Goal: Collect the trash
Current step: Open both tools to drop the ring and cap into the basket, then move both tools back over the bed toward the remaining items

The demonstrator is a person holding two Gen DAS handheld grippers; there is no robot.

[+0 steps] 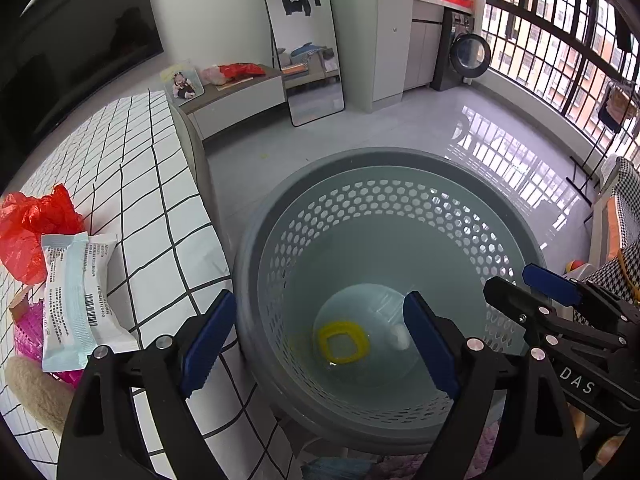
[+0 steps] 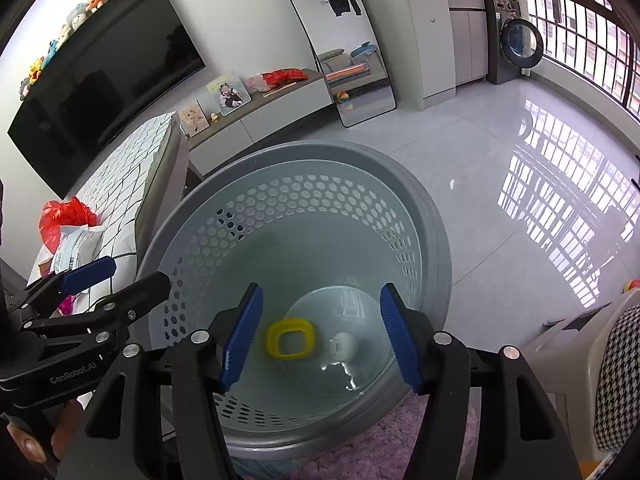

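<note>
While both grippers are hanging open and empty over the bin, the remaining trash, a white packet, is lying on the table left of the left gripper, far from the right gripper.

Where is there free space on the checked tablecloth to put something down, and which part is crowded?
The checked tablecloth is bare from the white packet back to its far edge, and along the side by the grey basket. It is crowded at the near corner: the red bag, the packet and a pink net lie together.
</note>
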